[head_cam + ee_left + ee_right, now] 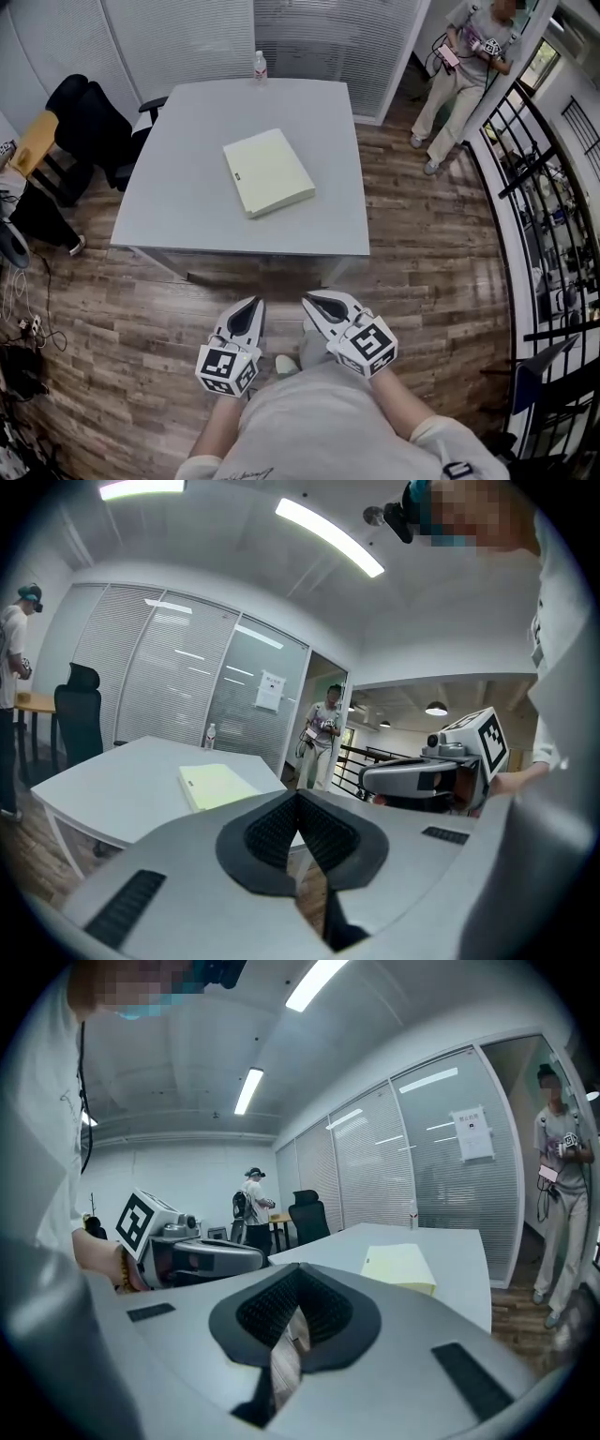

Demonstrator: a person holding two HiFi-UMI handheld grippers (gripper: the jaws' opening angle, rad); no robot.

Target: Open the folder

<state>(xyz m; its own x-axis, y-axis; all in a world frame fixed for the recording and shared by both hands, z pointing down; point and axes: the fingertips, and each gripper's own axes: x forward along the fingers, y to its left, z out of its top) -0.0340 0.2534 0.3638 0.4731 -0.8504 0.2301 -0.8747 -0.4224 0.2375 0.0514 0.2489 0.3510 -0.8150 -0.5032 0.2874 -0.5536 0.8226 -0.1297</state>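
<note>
A pale yellow folder [268, 172] lies closed and flat near the middle of the grey table [187, 211]; it also shows as the folder [216, 786] in the left gripper view and the folder [400, 1268] in the right gripper view. Both grippers hang side by side close to my body, well short of the table's near edge. My left gripper [249, 308] has its jaws together with nothing between them. My right gripper [316, 304] is likewise shut and holds nothing.
A water bottle [260, 67] stands at the table's far edge. Black chairs [89, 127] sit at the table's left. A person [459, 75] stands at the back right near a black railing [525, 178]. Wooden floor [141, 319] lies between me and the table.
</note>
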